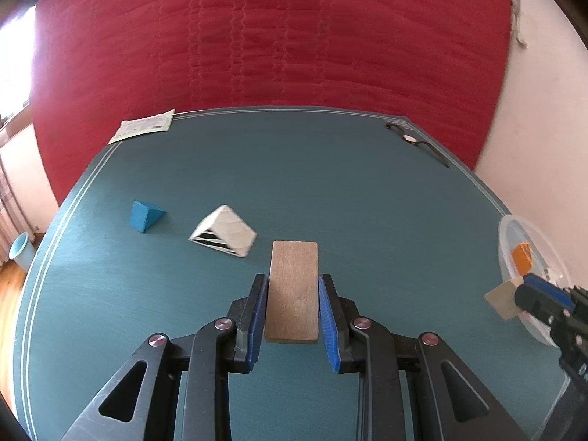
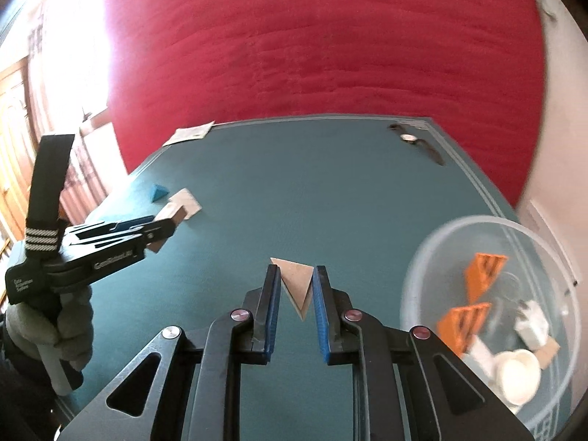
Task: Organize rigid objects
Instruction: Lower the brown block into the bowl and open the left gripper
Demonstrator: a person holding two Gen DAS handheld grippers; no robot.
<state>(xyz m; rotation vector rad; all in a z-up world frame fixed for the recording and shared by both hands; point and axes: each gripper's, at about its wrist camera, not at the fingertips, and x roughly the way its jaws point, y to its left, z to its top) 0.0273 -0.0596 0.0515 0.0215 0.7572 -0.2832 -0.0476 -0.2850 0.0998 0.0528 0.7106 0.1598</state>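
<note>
A round blue bin (image 1: 19, 248) is standing on the wooden floor off the far left, below the teal table (image 1: 330, 183). Near the table's back left corner a printed paper sheet (image 1: 145, 128) is lying flat, part of it overhanging the edge. Further forward on the left, a blue wedge block (image 1: 145, 216) is sitting on the teal surface, and just to its right a white triangular prism (image 1: 224, 231) is lying on its side, its striped end facing the camera; the two are near each other but apart.

In the middle, the left gripper (image 1: 293, 308) is clamping a flat rectangular wooden block (image 1: 293, 290) by its long edges, the blue pads pressing both sides, with the block sticking out forward past the fingertips. In the right wrist view a gloved hand (image 2: 64, 316) is gripping this gripper's handle at the left edge.

The right gripper (image 2: 296, 290) is pinching a wooden triangle (image 2: 296, 281) between its blue pads, jaws drawn in close on it, the triangle's flat edge at the top and its point aiming back toward the camera. It is hanging over the teal table, left of the bowl.

At the back right a wristwatch (image 1: 413, 139) with a dark strap is lying near the table's corner. At the right edge a clear plastic bowl (image 2: 433, 253) is holding two orange wedge blocks (image 2: 477, 275), a few white pieces (image 2: 516, 371) and a small wooden piece (image 2: 549, 352)
</note>
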